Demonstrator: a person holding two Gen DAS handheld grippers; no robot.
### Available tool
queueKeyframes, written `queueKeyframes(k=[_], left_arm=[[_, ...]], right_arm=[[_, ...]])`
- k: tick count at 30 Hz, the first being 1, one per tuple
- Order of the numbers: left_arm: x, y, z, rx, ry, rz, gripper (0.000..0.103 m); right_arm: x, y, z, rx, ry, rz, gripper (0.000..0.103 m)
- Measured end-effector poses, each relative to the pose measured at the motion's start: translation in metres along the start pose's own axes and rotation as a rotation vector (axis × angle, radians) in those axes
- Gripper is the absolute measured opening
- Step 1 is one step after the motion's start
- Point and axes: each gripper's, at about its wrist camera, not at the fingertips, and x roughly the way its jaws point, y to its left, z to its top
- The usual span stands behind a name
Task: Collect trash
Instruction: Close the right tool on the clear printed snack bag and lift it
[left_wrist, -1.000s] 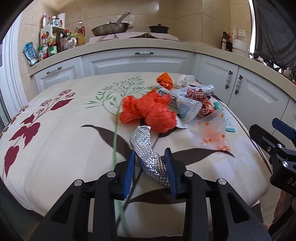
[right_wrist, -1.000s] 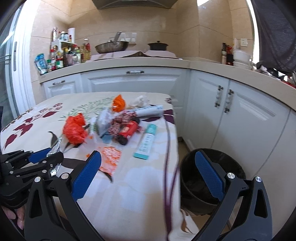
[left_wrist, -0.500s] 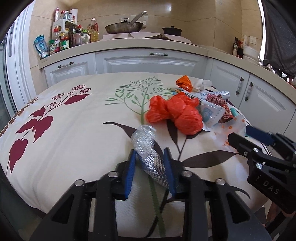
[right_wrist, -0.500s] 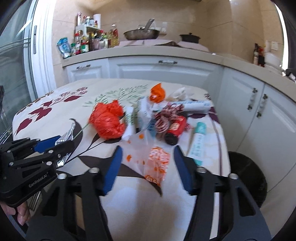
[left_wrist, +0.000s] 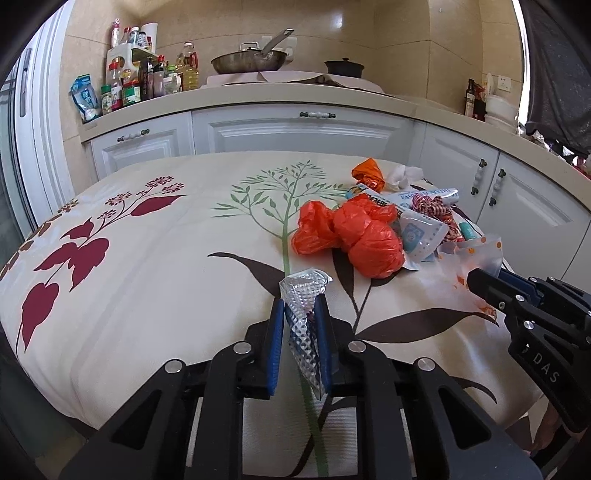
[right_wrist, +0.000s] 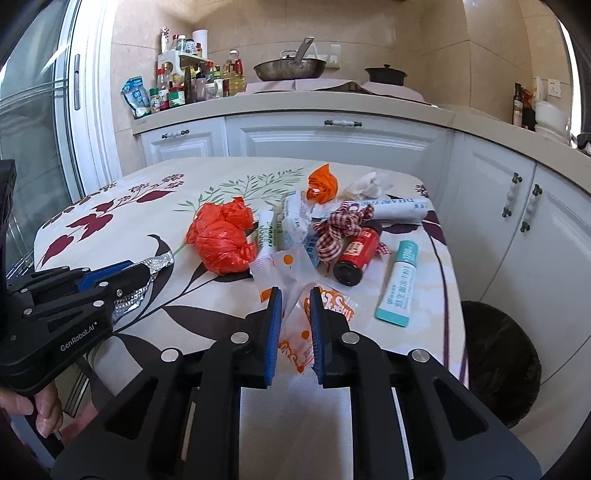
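Left gripper (left_wrist: 300, 317) pinches crinkled silver foil wrapper (left_wrist: 303, 317), long axis along fingers; right gripper (right_wrist: 295, 314) clamps clear orange-printed plastic bag (right_wrist: 295, 295) over floral-clothed worktop (left_wrist: 166, 240).

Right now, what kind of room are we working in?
Almost certainly a home kitchen: a wok and a dark lidded pot sit on the counter above white cabinets, with oil and seasoning bottles racked in the corner. The trash lies on a floral-clothed table.
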Motion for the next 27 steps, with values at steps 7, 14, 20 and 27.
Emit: queueKeyframes(k=[7, 14, 20, 27], left_arm=[[-0.004, -0.002, 0.0, 0.001, -0.013, 0.011, 0.018], [-0.013, -0.005, 0.005, 0.01, -0.041, 0.01, 0.018], [-0.02, -0.015, 0.012, 0.018, -0.066, -0.012, 0.018], [-0.02, -0.039, 0.021, 0.048, -0.079, -0.071, 0.018]], right_arm=[[-0.004, -0.003, -0.002, 0.003, -0.005, 0.002, 0.015], [-0.015, -0.007, 0.0, 0.005, -0.027, -0.014, 0.015], [-0.026, -0.019, 0.003, 0.024, -0.052, -0.047, 0.015], [-0.037, -0.05, -0.001, 0.065, -0.062, -0.127, 0.015]])
